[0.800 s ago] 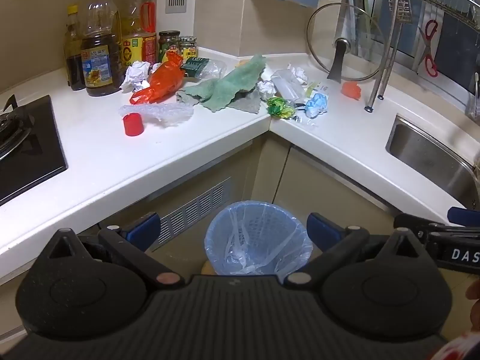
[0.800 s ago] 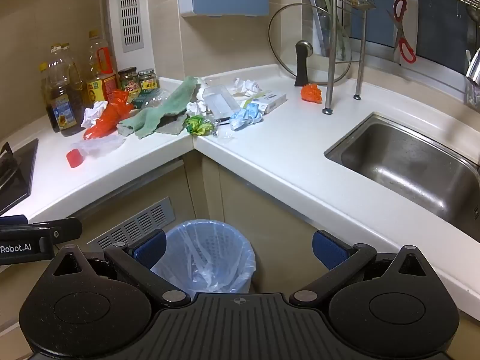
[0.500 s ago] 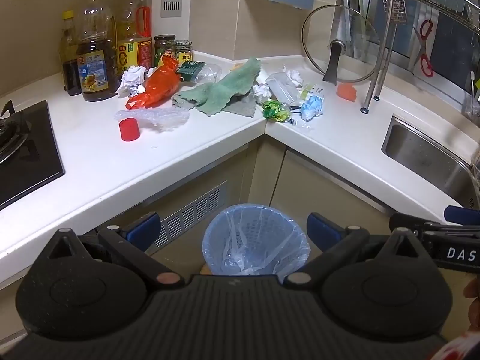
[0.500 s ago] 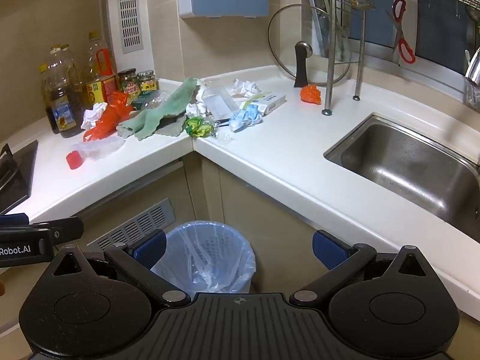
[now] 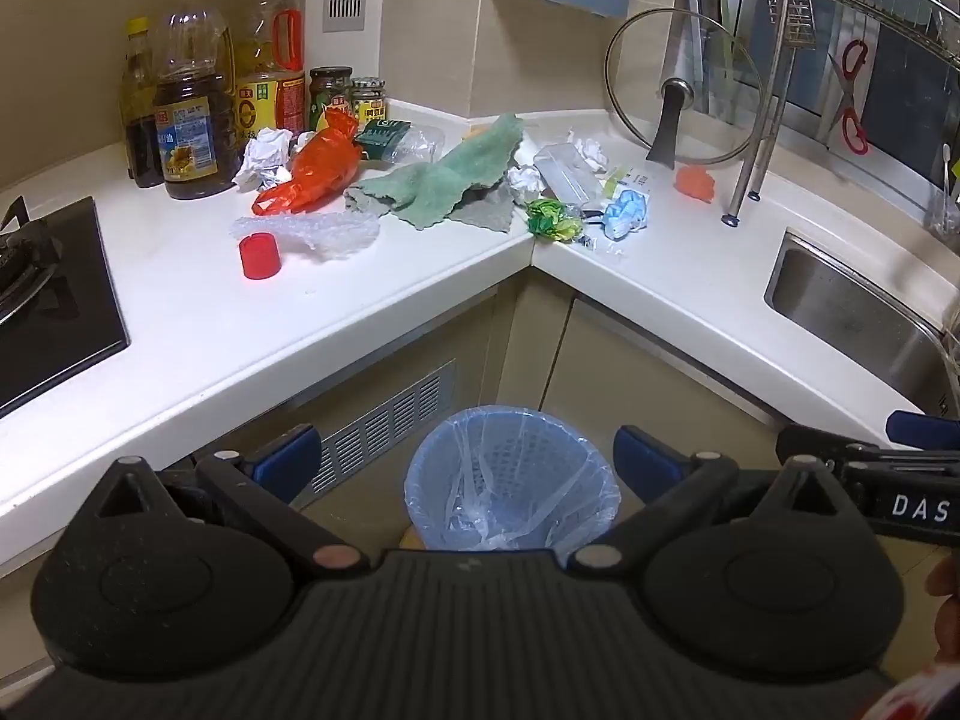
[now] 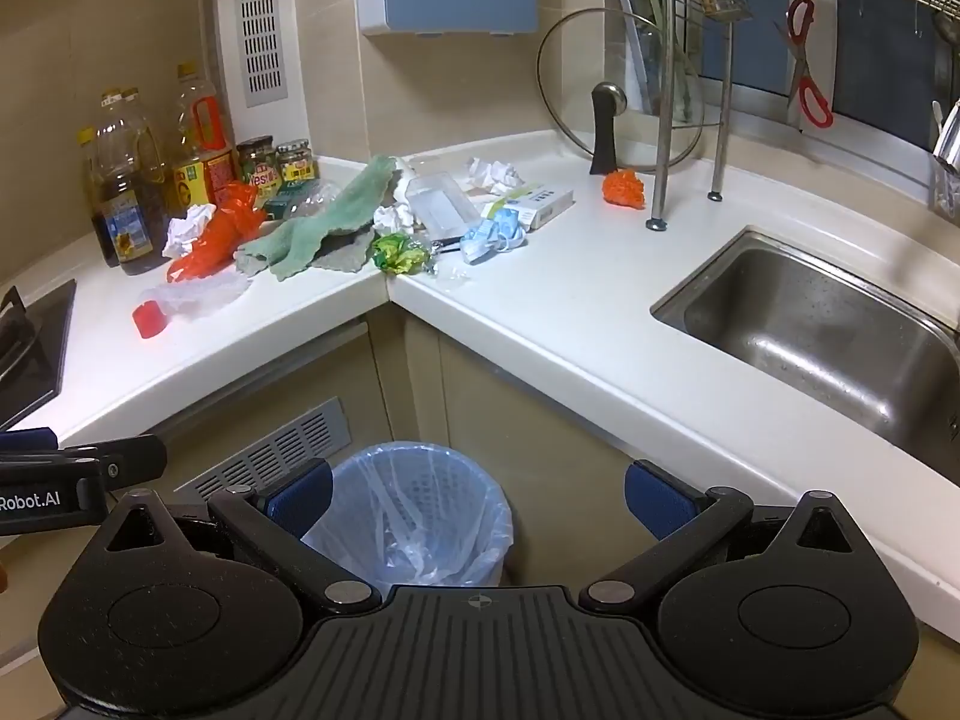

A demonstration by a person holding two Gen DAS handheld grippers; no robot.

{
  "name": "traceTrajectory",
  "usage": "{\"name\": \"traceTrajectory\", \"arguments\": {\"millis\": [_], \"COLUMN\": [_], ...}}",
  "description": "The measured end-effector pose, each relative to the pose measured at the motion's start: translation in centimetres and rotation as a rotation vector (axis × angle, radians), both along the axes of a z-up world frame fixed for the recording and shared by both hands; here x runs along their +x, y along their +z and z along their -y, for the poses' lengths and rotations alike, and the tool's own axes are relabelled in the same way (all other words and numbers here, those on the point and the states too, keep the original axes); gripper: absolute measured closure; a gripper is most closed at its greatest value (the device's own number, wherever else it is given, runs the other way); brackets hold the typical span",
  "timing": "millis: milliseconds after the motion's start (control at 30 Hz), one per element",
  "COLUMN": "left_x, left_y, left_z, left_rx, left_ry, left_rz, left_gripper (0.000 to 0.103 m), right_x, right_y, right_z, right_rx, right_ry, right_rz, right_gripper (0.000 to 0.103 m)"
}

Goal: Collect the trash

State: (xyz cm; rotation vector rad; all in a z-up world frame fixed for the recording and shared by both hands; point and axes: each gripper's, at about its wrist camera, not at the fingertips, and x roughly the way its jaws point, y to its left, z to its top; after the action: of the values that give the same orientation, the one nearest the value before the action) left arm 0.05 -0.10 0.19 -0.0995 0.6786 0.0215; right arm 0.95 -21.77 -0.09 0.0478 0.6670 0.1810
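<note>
A blue bin with a clear liner (image 5: pixel 510 480) (image 6: pixel 414 510) stands on the floor below the counter corner. Trash lies on the white counter (image 5: pixel 198 324): an orange plastic bag (image 5: pixel 312 171), a red cap (image 5: pixel 260 255), bubble wrap (image 5: pixel 324 234), crumpled white paper (image 5: pixel 264 153), a green-yellow wrapper (image 5: pixel 549 222), a blue wad (image 5: pixel 627 213) and an orange wad (image 5: pixel 695 182). My left gripper (image 5: pixel 468 459) and right gripper (image 6: pixel 477 495) are both open and empty, held low in front of the counter above the bin.
Oil bottles (image 5: pixel 192 132) and jars (image 5: pixel 330 96) stand at the back left. A green cloth (image 5: pixel 450 180) lies at the corner. A hob (image 5: pixel 42 294) is at the left, a steel sink (image 6: pixel 828 324) at the right, with a glass lid (image 6: pixel 618 102) and rack behind.
Both grippers have drawn slightly back and up, so the counter sits a little lower and farther in view. Both stay open and empty.
</note>
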Motion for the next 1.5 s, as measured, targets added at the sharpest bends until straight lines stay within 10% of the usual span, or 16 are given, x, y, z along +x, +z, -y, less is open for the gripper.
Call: {"name": "traceTrajectory", "arguments": {"millis": [1500], "left_x": [-0.12], "left_y": [-0.04], "left_z": [-0.26], "left_rx": [-0.015], "left_ry": [0.005], "left_rz": [-0.002], "left_gripper": [0.000], "right_x": [0.20], "right_y": [-0.04], "right_z": [-0.30], "right_rx": [-0.002], "right_ry": [0.001], "right_rz": [-0.001], "right_gripper": [0.000]}}
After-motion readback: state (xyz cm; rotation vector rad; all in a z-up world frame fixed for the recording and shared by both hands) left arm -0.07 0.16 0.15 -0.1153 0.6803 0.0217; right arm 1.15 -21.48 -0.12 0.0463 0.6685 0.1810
